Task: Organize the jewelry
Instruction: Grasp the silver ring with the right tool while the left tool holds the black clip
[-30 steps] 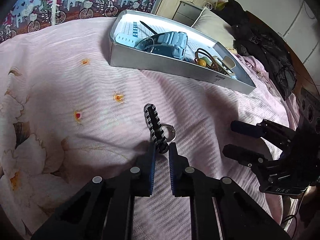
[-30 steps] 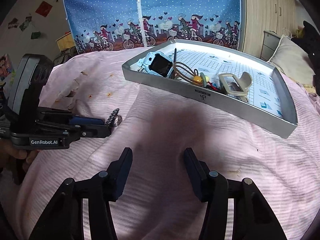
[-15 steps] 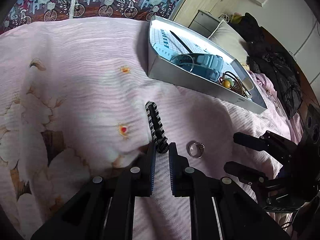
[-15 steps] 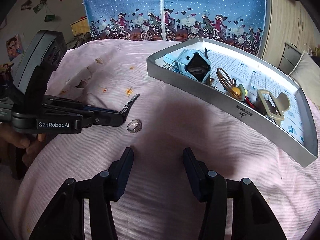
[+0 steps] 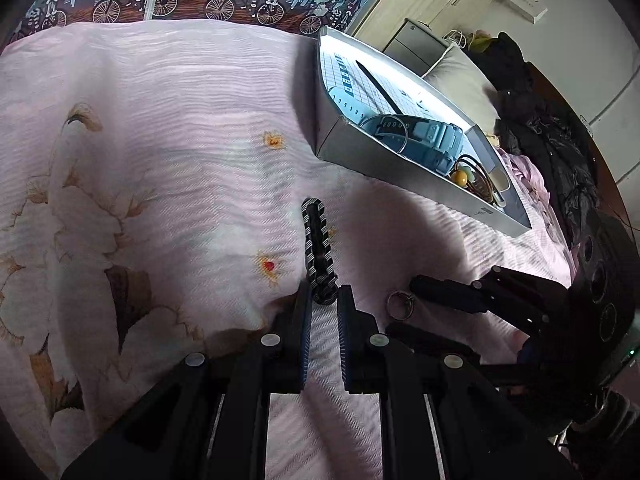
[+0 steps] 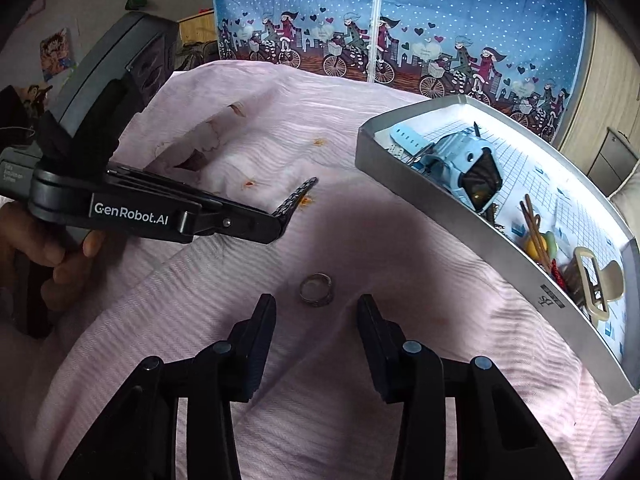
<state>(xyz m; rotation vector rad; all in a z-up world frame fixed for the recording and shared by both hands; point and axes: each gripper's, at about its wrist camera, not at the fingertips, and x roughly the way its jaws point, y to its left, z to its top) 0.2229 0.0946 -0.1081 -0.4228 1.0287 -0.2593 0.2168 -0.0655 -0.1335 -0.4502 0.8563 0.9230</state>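
Note:
My left gripper (image 5: 323,304) is shut on a black-and-white braided bracelet (image 5: 318,250), which sticks out stiffly ahead of the fingers above the pink bedspread; it also shows in the right wrist view (image 6: 294,202). A silver ring (image 6: 316,289) lies flat on the bedspread just ahead of my open right gripper (image 6: 316,312), between its fingertips' line. In the left wrist view the ring (image 5: 400,305) lies beside the right gripper's fingers (image 5: 448,294). A silver tray (image 6: 460,216) holds a blue watch (image 6: 460,162), hair ties and a hair clip (image 6: 596,286).
The tray (image 5: 384,164) stands on the bed to the right. A blue curtain with bicycle figures (image 6: 400,40) hangs behind. Dark clothes (image 5: 560,140) and a pillow (image 5: 456,76) lie at the far right. The person's hand (image 6: 52,256) holds the left gripper.
The left gripper lifted the bracelet off the ring and swung left. The right gripper moved forward until the ring lies just ahead of its open fingers.

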